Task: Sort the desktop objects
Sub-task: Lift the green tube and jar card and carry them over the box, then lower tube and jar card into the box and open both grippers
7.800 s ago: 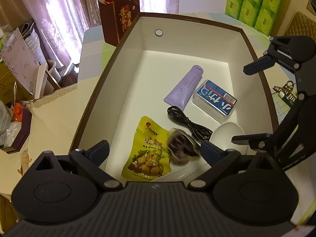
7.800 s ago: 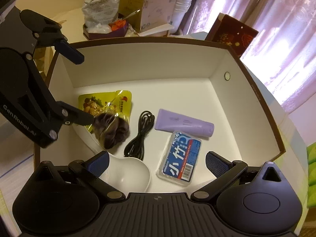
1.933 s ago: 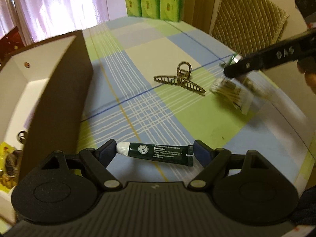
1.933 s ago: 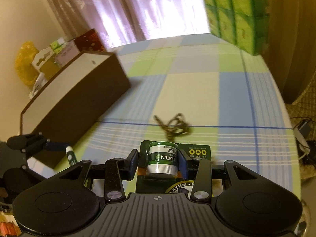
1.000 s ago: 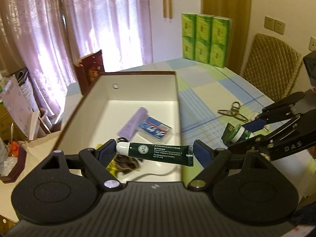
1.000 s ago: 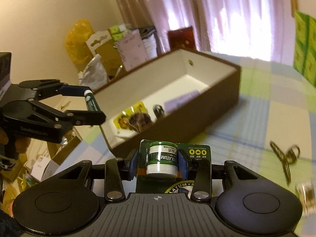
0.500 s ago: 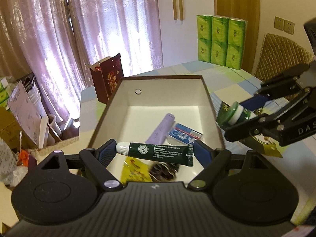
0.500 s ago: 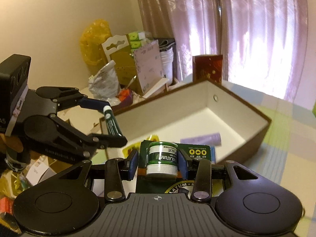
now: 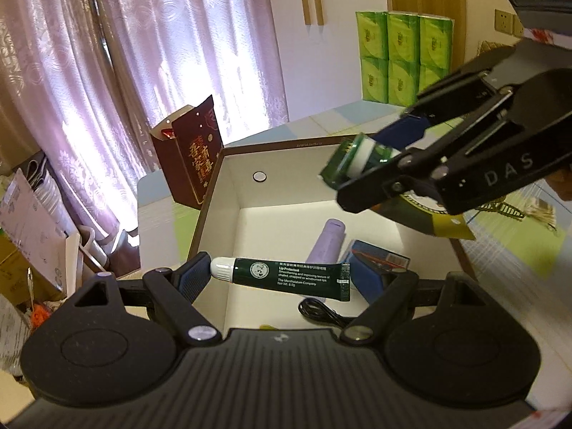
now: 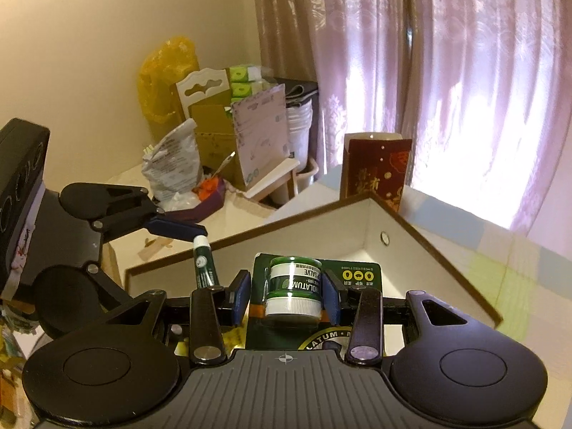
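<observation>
Left claw (image 9: 282, 277) is pinching a dark green lip balm tube (image 9: 282, 278) lengthwise. Right claw (image 10: 286, 295) is clamped on a carded salve jar (image 10: 294, 287), both over the open box (image 9: 228, 214).

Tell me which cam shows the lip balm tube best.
Left wrist: the tube spans the left tongs lengthwise, label readable, cap to crimp visible. Right wrist shows the same tube edge-on and small, lower end hidden behind the right tongs.

Red gift bag (image 9: 195, 157) stands on bench (image 9: 157, 196), curtains (image 9: 143, 53) behind it. Green tissue packs (image 9: 397, 57) far right of bag; yellow sack (image 10: 168, 75) beyond.
</observation>
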The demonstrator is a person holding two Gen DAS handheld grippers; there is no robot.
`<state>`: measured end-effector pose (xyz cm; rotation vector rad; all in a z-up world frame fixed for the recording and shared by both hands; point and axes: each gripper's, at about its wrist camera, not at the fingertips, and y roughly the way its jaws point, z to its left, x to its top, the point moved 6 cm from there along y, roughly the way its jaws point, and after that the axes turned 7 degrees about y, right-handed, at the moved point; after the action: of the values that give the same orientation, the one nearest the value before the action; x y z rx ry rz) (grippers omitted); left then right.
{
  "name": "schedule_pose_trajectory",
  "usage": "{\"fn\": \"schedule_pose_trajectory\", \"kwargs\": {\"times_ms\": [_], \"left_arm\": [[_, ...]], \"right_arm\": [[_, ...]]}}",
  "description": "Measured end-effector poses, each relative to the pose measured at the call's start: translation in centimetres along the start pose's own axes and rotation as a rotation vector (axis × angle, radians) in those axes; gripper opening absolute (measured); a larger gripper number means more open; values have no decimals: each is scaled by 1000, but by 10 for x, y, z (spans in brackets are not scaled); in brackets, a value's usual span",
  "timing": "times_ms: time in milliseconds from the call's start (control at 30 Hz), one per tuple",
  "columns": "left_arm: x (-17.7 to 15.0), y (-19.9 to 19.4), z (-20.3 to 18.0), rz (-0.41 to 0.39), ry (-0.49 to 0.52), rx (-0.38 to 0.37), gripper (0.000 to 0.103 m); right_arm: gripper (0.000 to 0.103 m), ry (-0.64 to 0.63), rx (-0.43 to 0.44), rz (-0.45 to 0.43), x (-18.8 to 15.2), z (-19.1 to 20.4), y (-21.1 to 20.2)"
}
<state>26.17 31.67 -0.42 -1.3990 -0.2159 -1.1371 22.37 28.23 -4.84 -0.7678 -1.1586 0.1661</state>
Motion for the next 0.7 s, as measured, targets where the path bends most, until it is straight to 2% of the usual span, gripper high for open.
{"fn": "schedule_pose_trajectory", "kwargs": {"times_ms": [233,433,700], "left_arm": [[7,33,0,-10,75,-35,82],[13,66,-6,14,146,-62,82],[12,103,3,64,154,-92,82]], "right_arm": [[40,-47,-2,37,2,-25,34],[40,-40,13,83,0,-46,60],[40,-7,38,170,-4,-66,97]]}}
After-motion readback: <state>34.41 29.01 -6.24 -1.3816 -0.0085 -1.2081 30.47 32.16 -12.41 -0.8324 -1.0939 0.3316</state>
